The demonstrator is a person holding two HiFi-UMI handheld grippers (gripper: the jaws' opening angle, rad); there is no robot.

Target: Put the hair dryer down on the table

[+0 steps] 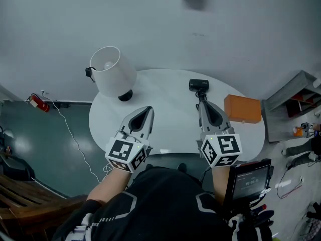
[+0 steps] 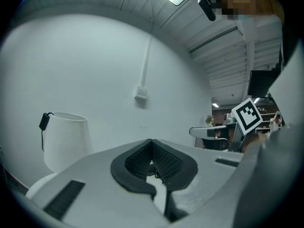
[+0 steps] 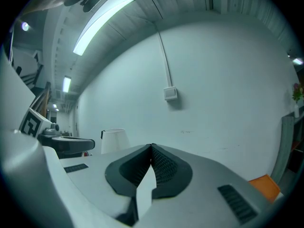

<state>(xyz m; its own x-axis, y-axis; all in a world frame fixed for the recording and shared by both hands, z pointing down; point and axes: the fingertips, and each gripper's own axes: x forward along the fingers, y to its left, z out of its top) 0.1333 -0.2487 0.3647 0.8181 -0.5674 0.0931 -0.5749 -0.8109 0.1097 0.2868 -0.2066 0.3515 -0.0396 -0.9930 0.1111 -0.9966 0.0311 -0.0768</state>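
Left claw (image 1: 149, 109) and right claw (image 1: 200, 103), jaws together and empty, side by side, level over the white table (image 1: 170, 97).

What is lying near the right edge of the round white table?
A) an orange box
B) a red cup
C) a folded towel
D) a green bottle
A: in the head view an orange box lies near the right edge of the white table, while a white lamp stands at the left side.
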